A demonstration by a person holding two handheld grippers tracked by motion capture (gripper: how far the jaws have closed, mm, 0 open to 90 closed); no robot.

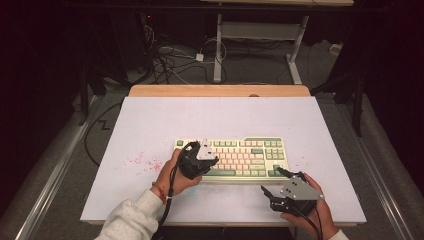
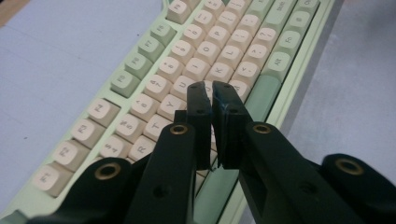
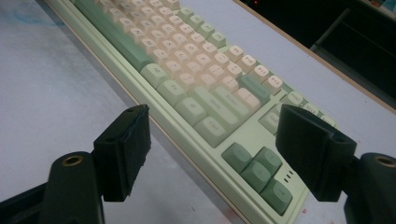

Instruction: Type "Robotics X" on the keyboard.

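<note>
The keyboard [image 1: 235, 158], pale green with cream and green keys, lay flat on the counter [image 1: 150, 120]. The left gripper [image 2: 212, 91] hung over the keyboard's left half, its jaws nearly pressed together with only a thin slit between them and nothing in it; cream letter keys lay just beyond and beneath the jaw tips. The right gripper [image 3: 212, 133] sat off the keyboard's near right corner, its jaws spread wide and holding nothing, with the green arrow keys [image 3: 259, 175] between them and a little ahead. Faint red specks [image 1: 142, 161] marked the counter beyond the left hand [image 1: 172, 175].
</note>
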